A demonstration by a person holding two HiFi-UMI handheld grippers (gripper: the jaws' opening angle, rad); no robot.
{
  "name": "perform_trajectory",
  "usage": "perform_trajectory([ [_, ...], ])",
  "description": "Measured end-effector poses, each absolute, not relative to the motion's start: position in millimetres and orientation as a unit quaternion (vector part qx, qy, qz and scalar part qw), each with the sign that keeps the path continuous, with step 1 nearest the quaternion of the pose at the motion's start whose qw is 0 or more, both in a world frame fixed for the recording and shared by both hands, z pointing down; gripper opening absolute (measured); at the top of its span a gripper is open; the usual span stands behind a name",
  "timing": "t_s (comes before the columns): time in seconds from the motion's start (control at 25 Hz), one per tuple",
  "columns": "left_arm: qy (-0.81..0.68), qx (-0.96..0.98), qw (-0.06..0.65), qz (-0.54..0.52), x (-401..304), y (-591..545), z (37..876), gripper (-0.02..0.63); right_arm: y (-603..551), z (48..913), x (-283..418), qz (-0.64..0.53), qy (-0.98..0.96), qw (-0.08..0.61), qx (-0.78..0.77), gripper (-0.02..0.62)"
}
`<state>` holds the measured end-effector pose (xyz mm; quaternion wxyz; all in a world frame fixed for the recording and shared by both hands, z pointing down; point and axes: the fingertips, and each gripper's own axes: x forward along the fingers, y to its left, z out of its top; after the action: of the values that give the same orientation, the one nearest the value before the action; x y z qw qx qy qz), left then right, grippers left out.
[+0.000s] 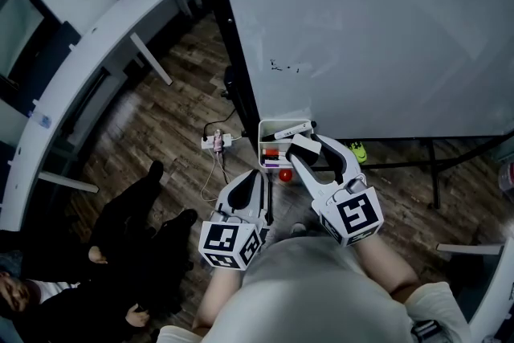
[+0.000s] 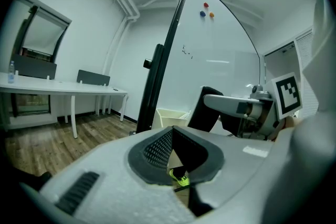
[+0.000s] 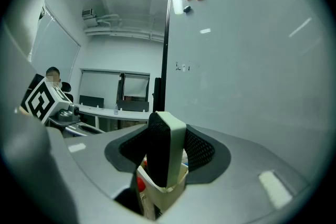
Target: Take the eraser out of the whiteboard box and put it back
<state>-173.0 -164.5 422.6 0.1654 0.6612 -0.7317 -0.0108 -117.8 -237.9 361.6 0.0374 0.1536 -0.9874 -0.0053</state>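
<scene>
The whiteboard eraser (image 1: 301,150), white with a black felt face, is clamped upright between the jaws of my right gripper (image 1: 312,145). It hangs just above the white box (image 1: 275,142) fixed at the whiteboard's lower left corner. The right gripper view shows the eraser (image 3: 169,147) over the box rim (image 3: 164,194), with something red inside. Markers (image 1: 279,153) lie in the box. My left gripper (image 1: 259,175) hangs lower and to the left, jaws together with nothing between them. From the left gripper view (image 2: 172,131), the eraser (image 2: 203,108) shows beside the box (image 2: 170,114).
The large whiteboard (image 1: 369,28) on a dark frame fills the right side. On the wood floor lie a power strip (image 1: 217,142), a red ball (image 1: 285,174) and a yellow-green shoe (image 1: 357,150). A curved white desk (image 1: 72,68) runs along the left. A person (image 1: 48,293) sits at the lower left.
</scene>
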Motion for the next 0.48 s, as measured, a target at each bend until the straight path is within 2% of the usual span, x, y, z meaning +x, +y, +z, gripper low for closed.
perform_trajectory([
  [0.48,-0.714,0.682,0.159,-0.01,-164.9,-160.6,416.9,0.005,-226.8,333.7,-101.5,-0.021,-0.984,0.007,0.179,0.204],
])
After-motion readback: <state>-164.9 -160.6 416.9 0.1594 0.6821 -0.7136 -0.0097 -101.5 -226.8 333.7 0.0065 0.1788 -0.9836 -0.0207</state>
